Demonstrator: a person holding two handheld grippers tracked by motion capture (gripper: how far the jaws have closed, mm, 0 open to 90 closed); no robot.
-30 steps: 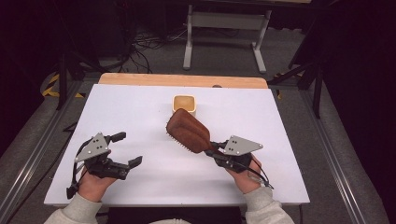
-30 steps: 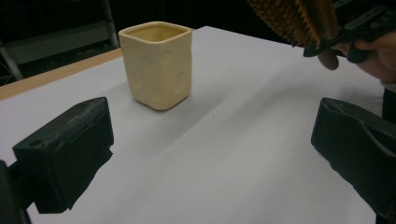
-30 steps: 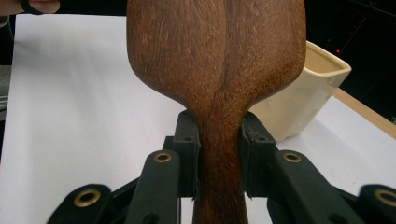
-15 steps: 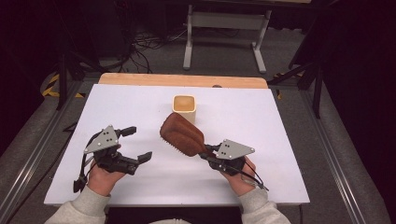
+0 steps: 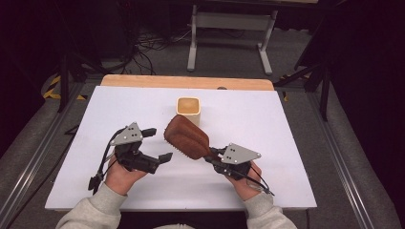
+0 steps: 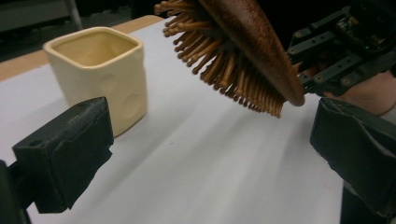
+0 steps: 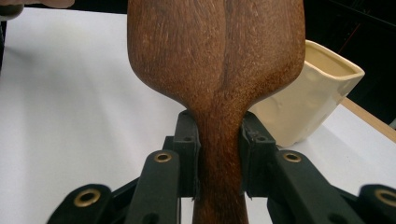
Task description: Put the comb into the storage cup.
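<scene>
- Brown wooden paddle hairbrush (image 5: 186,140) lifted just in front of cream square ceramic cup (image 5: 189,110) (bristles downward), handle clamped by right gripper (image 5: 216,158).
- Left gripper (image 5: 156,144) left of cup, jaws spread, empty.

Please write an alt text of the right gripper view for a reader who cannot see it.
The right gripper clamps the handle of a brown wooden hairbrush between its two black fingers, the smooth back of the brush facing the camera. Behind it, a cream square cup stands on the white table.
</scene>
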